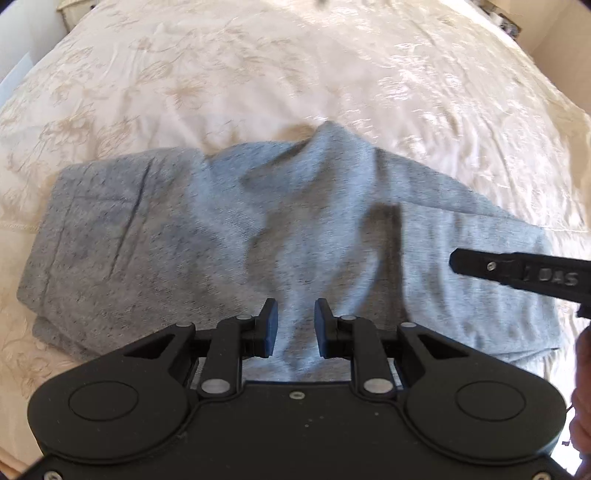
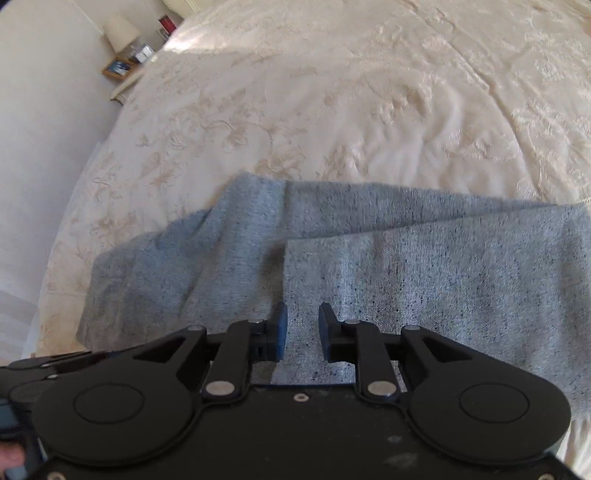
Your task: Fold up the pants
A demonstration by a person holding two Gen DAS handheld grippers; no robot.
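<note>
Grey heathered pants [image 1: 229, 236] lie partly folded on the cream flowered bedspread [image 1: 258, 74], one layer doubled over another with a raised ridge along the far edge. My left tongs [image 1: 295, 325] hang just above the cloth with their jaws apart and nothing clamped between them. My right tongs [image 2: 303, 332] stand likewise over the upper layer, beside its cut edge, jaws parted and gripping nothing. Near the bed's far corner a lamp [image 2: 120, 31] sits on a small wooden nightstand [image 2: 118, 68].
</note>
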